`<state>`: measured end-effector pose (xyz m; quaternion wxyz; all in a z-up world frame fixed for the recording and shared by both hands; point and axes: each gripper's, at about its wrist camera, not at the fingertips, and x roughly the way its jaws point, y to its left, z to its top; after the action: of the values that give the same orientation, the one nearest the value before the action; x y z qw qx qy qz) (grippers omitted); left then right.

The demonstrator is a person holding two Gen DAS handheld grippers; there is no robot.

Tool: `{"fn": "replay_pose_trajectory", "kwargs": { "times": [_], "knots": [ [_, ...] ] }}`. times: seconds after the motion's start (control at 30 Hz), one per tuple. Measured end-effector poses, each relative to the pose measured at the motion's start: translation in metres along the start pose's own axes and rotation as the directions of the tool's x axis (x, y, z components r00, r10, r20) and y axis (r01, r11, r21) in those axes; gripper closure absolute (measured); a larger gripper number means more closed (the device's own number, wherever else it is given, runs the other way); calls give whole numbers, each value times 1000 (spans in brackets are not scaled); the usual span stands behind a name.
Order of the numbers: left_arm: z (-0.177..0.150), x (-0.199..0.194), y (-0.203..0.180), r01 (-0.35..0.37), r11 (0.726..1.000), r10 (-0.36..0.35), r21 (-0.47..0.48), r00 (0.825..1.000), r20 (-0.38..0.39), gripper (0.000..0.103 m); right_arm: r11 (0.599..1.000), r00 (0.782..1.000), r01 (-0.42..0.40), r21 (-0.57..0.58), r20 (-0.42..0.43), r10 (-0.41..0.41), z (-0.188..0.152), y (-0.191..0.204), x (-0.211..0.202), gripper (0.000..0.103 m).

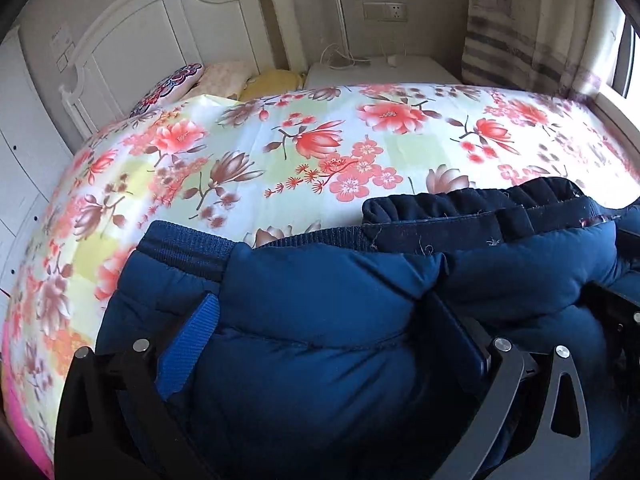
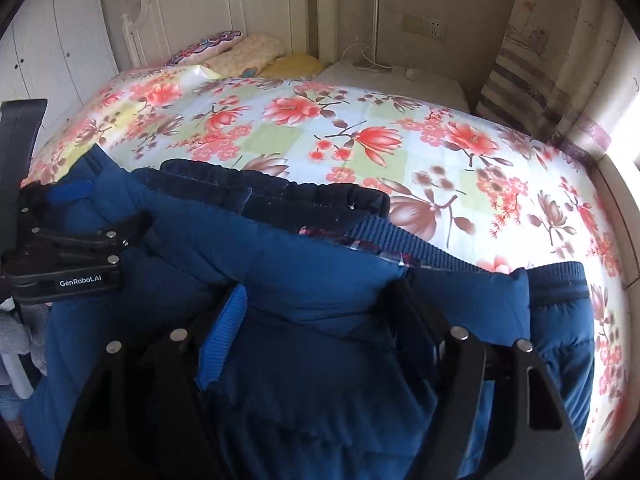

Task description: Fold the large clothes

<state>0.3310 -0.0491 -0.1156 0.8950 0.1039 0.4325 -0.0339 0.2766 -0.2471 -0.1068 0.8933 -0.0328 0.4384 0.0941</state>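
Currently, bedroom scene, L to R:
Headboard: white, far left, behind pillows stacked at the bed's head.
Bed: covered w/ floral sheet, red and brown blooms on pale green and white checks.
Padded jacket: large, blue, quilted; lies on the near part of the bed, ribbed dark hem at its left edge, dark navy lining bunched along the top.
Left gripper: jaws spread wide; a puffy fold of the jacket bulges between them. Blue pad of one finger lies against the fabric, other finger sunk in a crease; no visible pinch.
Right gripper: jaws apart, straddling another fold of the same jacket near its ribbed edge; whether the pads press the cloth, cannot tell.
Left gripper in right wrist view: black body, marked GenRobot.AI, sits on the jacket at far left.
Nightstand: white, beyond the bed, cables on top.
Wall socket: above nightstand.
Curtain: striped, far right, by bright window.
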Motion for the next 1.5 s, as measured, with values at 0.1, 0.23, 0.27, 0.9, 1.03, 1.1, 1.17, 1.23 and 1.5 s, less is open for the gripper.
{"fn": "replay_pose_trajectory", "kwargs": {
  "times": [0.1, 0.23, 0.27, 0.9, 1.03, 1.1, 1.17, 1.23, 1.5],
  "knots": [
    [-3, 1, 2, 12, 1000, -12, -14, 1000, 16, 4, 1000, 1000, 13, -7, 12, -13, -2, 2, -1, 29],
    [-4, -1, -1, -8, 1000, 8, 0, 1000, 30, 4, 1000, 1000, -8, 1, -16, 8, 6, 2, -5, 26],
    [-4, -1, -1, -9, 1000, 9, 2, 999, 31, 4, 1000, 1000, 2, 14, -9, -2, 11, -1, -11, 27],
    [-3, 0, 0, 2, 1000, -2, -6, 1000, 31, 4, 999, 980, 25, 25, 196, -29, -35, 1, -119, 20],
    [-3, 0, 1, 4, 1000, -3, -7, 999, 32, 4, 989, 958, -134, 59, 263, 114, -117, 0, -175, 20],
    [-3, -1, 0, 2, 1000, -2, -6, 1000, 32, 4, 974, 943, -173, 147, 309, 121, -161, -18, -194, 19],
    [-3, -1, 0, 2, 1000, -2, -6, 1000, 31, 4, 925, 921, -242, 293, 370, 124, -216, -50, -214, 19],
    [-3, -1, 1, 3, 1000, -3, -6, 1000, 31, 4, 854, 907, -315, 413, 396, 143, -261, -73, -224, 21],
    [-3, -1, 0, 0, 1000, 0, -4, 999, 33, 4, 728, 891, -428, 536, 387, 239, -320, -86, -197, 26]
  ]
}}
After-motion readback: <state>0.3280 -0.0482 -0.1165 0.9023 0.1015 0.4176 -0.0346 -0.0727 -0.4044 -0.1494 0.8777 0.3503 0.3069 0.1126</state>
